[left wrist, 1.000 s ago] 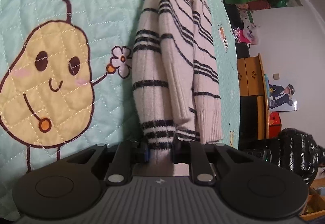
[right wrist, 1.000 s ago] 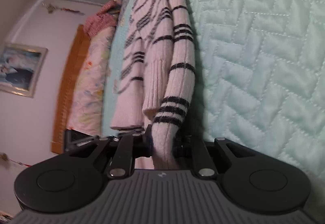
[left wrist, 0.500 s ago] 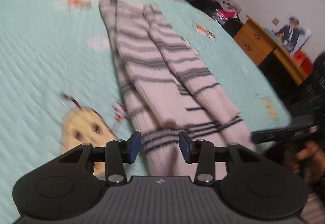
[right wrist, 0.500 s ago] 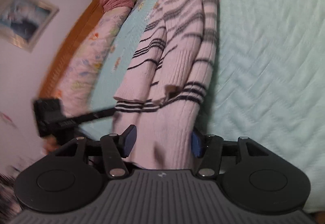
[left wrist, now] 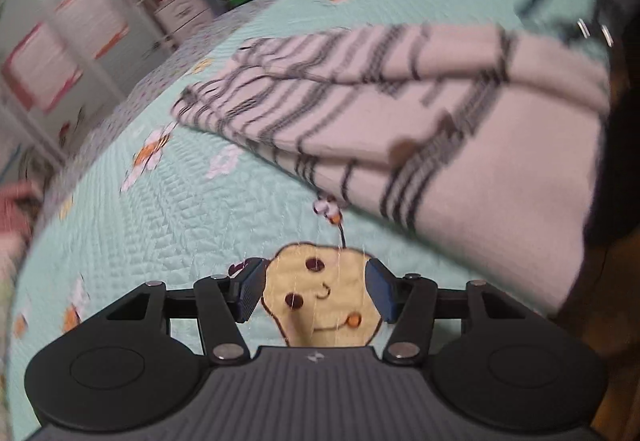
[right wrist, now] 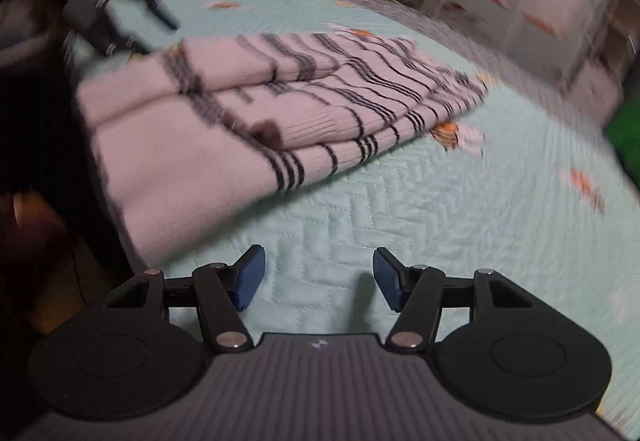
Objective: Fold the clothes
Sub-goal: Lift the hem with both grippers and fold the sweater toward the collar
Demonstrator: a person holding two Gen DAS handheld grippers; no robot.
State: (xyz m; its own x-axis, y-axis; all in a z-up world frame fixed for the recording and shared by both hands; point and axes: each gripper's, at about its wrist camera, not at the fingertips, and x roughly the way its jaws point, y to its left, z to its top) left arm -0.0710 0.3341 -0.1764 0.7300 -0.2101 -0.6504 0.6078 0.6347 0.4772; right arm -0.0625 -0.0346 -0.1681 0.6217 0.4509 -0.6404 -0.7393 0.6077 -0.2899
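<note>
The left hand-held gripper has just been opening its jaws; they stand apart with nothing between them, and only the pear figure stitched into the quilt shows in the gap. The right hand-held gripper has likewise just been opening and holds nothing; bare quilt lies under its gap.

The striped sweater lies flat on the bed, folded into a long narrow band with both sleeves laid over it. Its hem end lies at the near edge of the bed; its long axis runs from there toward the far side. In the left wrist view the band lies ahead and to the right; in the right wrist view it lies ahead and to the left. The sweater therefore lies between the two hand-held grippers, about equally near each. Judgement: the next fold brings one end over the other, so each hand-held gripper must move inward to a corner of one end
</note>
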